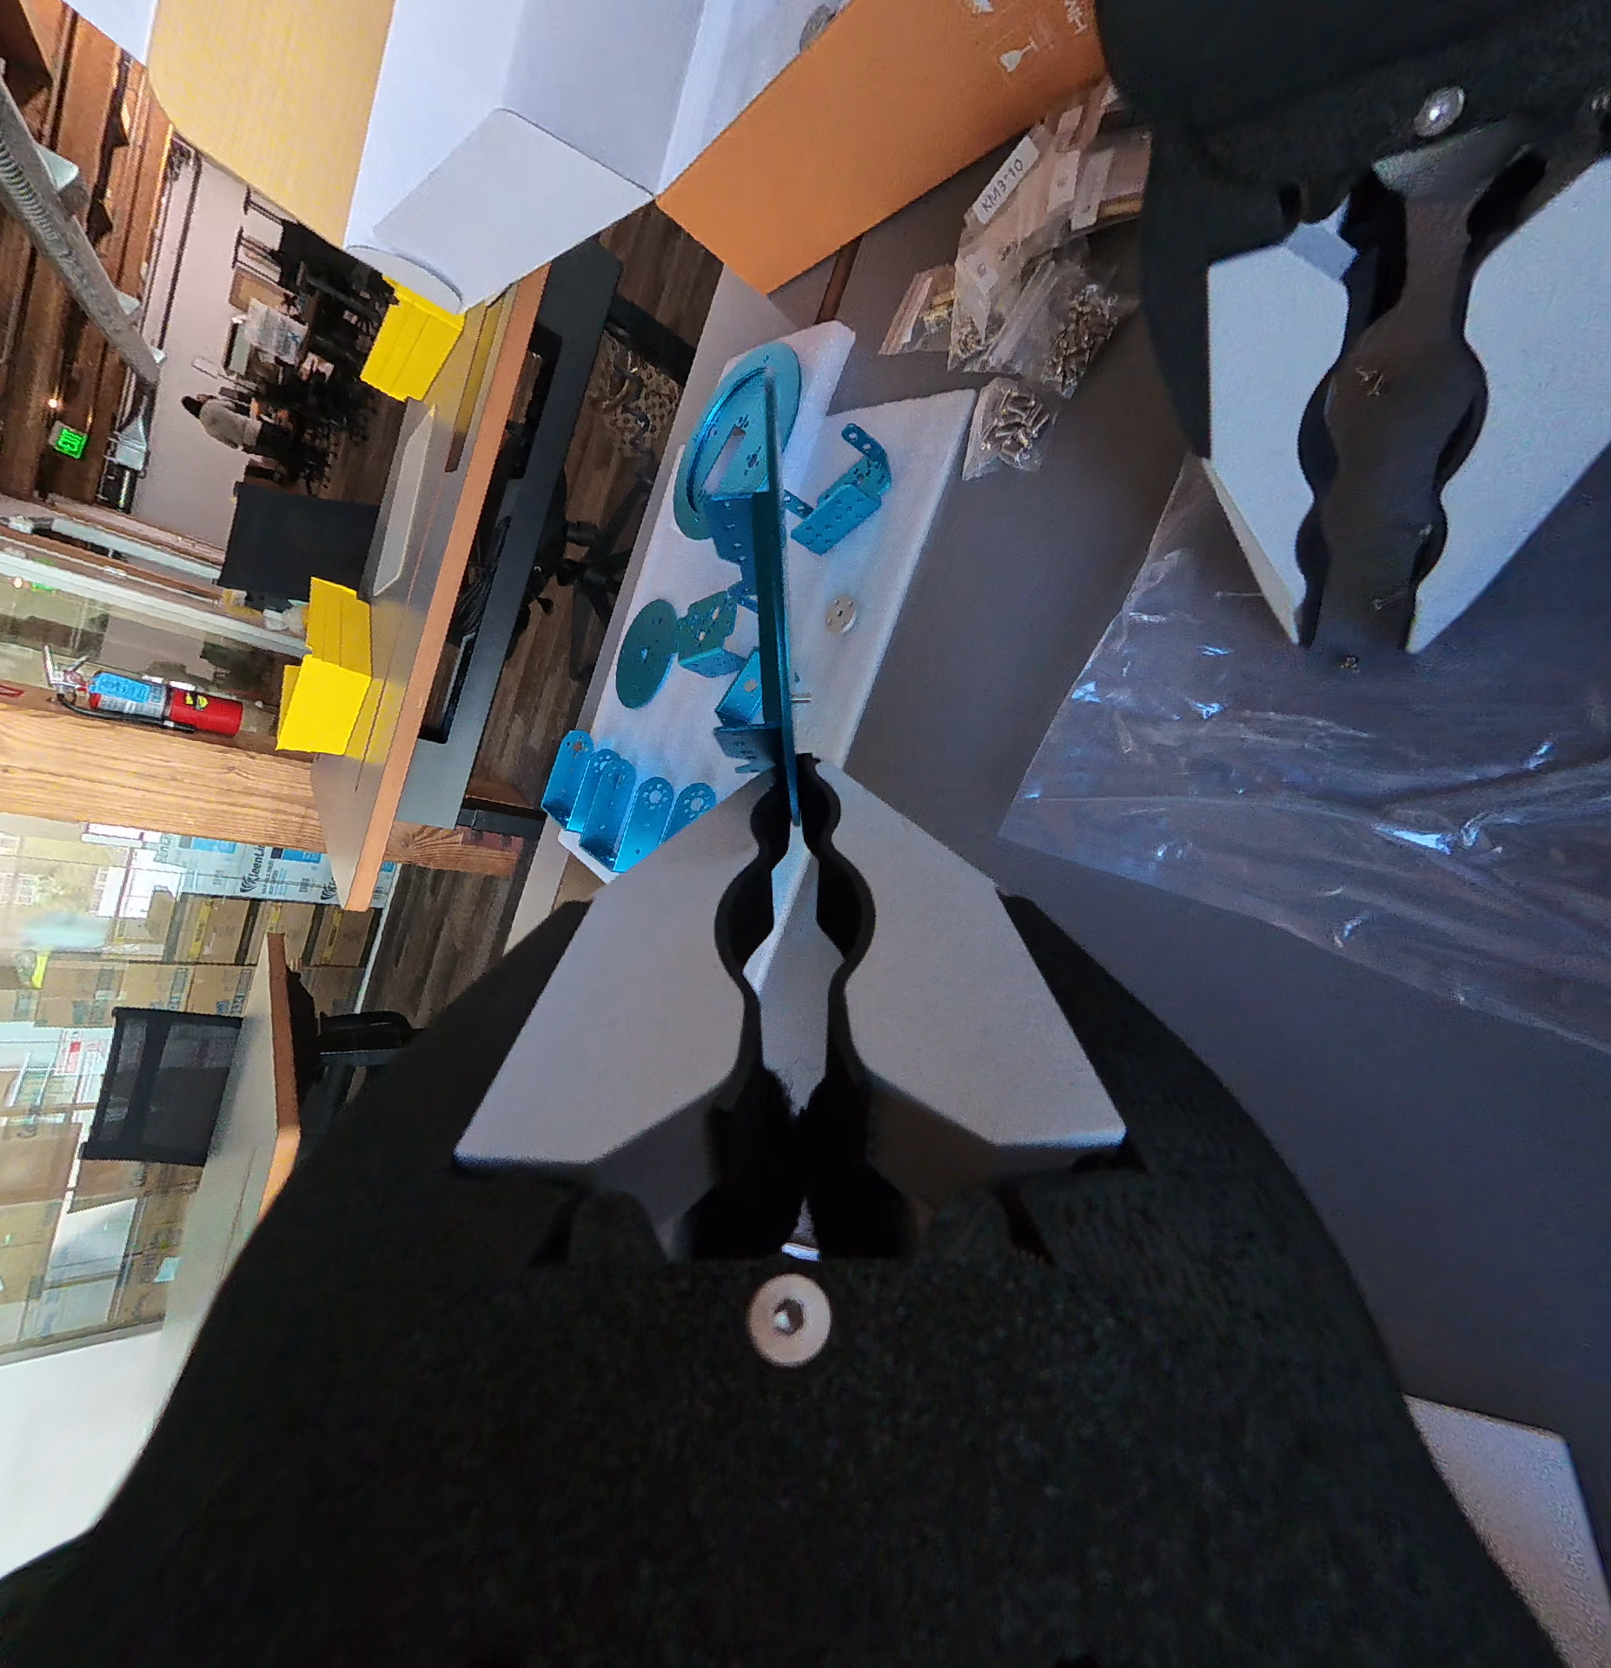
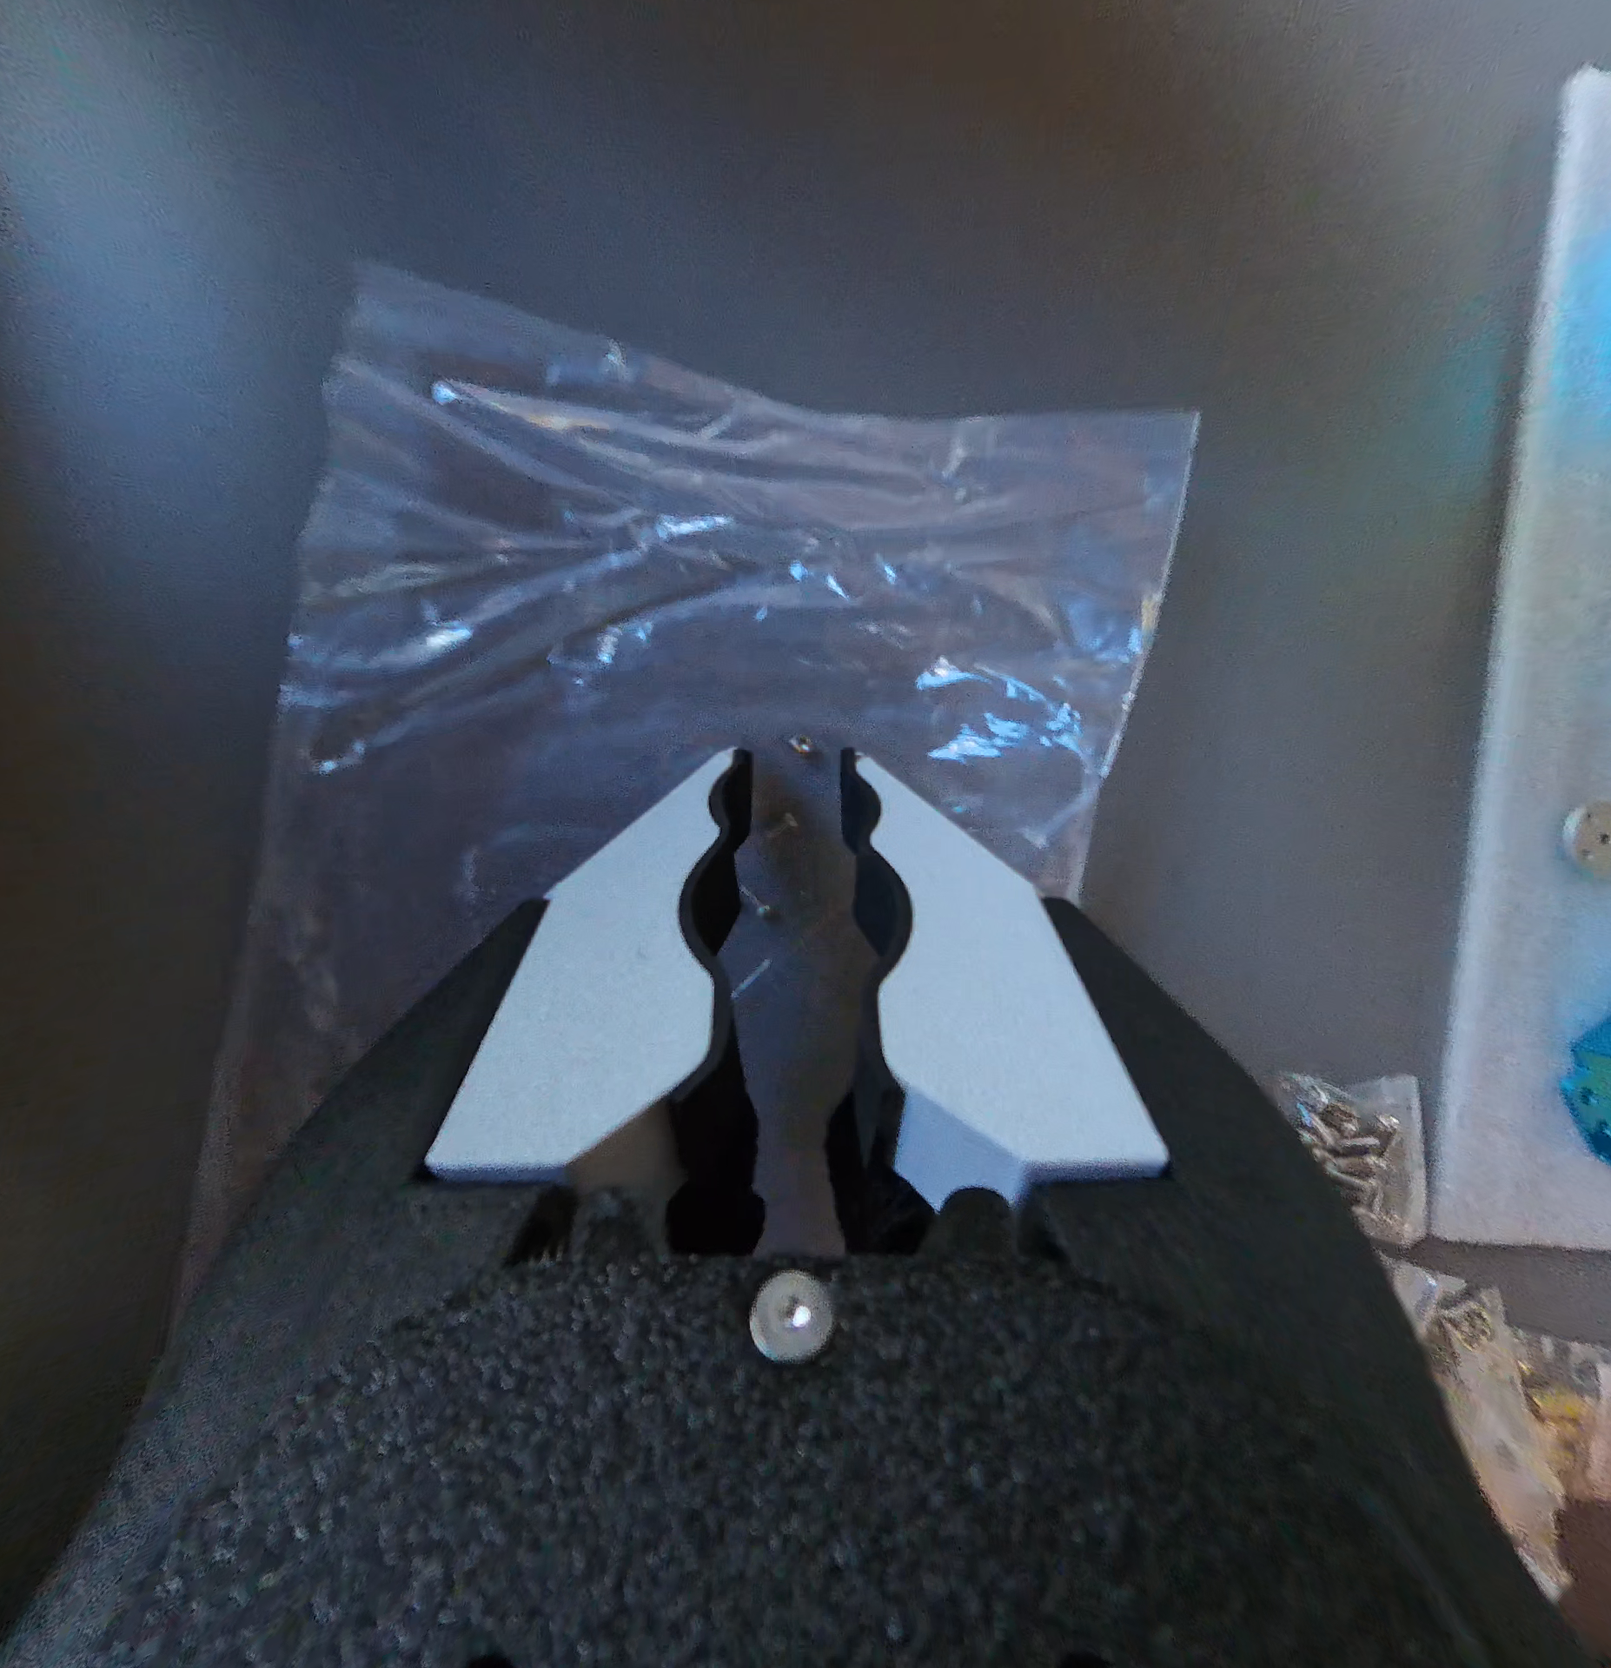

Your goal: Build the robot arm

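In the left wrist view, the left tongs (image 1: 797,785) are pressed together on the near end of a thin blue metal plate (image 1: 775,587), seen edge-on and running away toward 12 o'clock. Beyond it a white foam sheet (image 1: 910,505) lies on the grey desk (image 1: 1009,632), carrying blue metal brackets (image 1: 630,808) at 10 o'clock of the fingertips, a blue disc (image 1: 647,652), a blue ring (image 1: 739,424) and a small silver disc (image 1: 842,615). Bags of screws (image 1: 1028,325) sit at 1 o'clock. The right tongs (image 1: 1357,641) reach in from 2 o'clock, spread a little over a clear plastic bag (image 1: 1325,812).

In the right wrist view, the right tongs (image 2: 795,758) stand slightly spread with nothing pinched, hovering over the clear plastic bag (image 2: 739,560), which lies flat on the desk (image 2: 784,180). A tiny screw (image 2: 799,743) lies between the tips, with others seen in the gap. The foam sheet (image 2: 1560,632) stands at 3 o'clock, the screw bags (image 2: 1353,1146) at 4 o'clock.
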### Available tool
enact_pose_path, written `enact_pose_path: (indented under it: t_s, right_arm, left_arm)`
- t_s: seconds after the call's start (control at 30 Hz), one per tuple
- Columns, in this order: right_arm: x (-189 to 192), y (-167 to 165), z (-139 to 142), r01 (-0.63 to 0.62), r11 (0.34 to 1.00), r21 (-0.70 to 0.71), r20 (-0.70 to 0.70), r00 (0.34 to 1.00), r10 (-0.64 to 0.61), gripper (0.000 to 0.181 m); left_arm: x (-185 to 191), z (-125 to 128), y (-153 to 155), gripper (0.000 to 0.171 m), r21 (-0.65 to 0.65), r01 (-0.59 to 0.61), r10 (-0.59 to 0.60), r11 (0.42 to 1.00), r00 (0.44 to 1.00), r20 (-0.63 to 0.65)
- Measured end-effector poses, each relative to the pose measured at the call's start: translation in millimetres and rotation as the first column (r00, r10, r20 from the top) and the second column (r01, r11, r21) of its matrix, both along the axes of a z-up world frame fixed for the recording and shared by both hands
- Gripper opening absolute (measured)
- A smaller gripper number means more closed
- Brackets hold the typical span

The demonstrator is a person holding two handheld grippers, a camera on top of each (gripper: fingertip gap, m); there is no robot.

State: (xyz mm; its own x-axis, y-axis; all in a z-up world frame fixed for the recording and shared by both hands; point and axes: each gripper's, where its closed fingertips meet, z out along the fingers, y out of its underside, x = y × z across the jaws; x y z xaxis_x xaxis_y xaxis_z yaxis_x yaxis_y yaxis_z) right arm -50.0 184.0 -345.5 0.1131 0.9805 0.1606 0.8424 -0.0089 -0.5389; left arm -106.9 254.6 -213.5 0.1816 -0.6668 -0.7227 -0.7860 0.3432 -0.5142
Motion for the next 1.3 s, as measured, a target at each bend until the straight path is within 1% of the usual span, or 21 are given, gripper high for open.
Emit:
enact_pose_path:
  t_s: [0.1,0.13,0.27,0.4,0.63,0.8,1.13,1.3]
  right_arm:
    - [-3,-2,9,-0.02,0.999,-0.028,-0.086,0.996,0.017,0.013]
    - [-3,-1,10,-0.023,0.999,-0.029,-0.092,0.996,0.021,0.011]
    - [-6,-1,4,-0.056,0.996,-0.063,-0.075,0.996,0.051,0.01]
    - [-7,1,-3,-0.062,0.996,-0.06,-0.034,0.998,0.06,0.009]
    - [-6,0,-4,-0.066,0.993,-0.097,-0.04,0.997,0.062,0.007]
    - [-3,-1,-4,-0.065,0.993,-0.096,-0.022,0.998,0.063,0.006]
    - [-4,1,-3,-0.062,0.989,-0.134,-0.043,0.997,0.057,0.003]
    - [-5,2,-2,-0.065,0.991,-0.119,-0.074,0.996,0.057,0.002]
  left_arm:
    - [0,-1,0,0.0,-0.001,0.02,-0.02,1.0,1.0,-0.004]
    - [1,-1,-1,0.0,-0.005,0.028,-0.028,1.0,1.0,-0.001]
    - [4,-2,-3,0.0,-0.013,0.048,-0.048,0.999,0.999,-0.002]
    - [5,-1,-3,0.0,-0.012,0.052,-0.052,0.999,0.999,0.004]
    - [4,2,-5,0.0,-0.006,0.056,-0.056,0.998,0.998,0.011]
    - [3,2,-5,0.0,-0.012,0.056,-0.056,0.998,0.998,0.018]
    - [2,2,-5,0.0,-0.018,0.059,-0.058,0.998,0.998,0.026]
    - [1,3,-5,0.0,-0.044,0.047,-0.045,0.998,0.998,0.052]
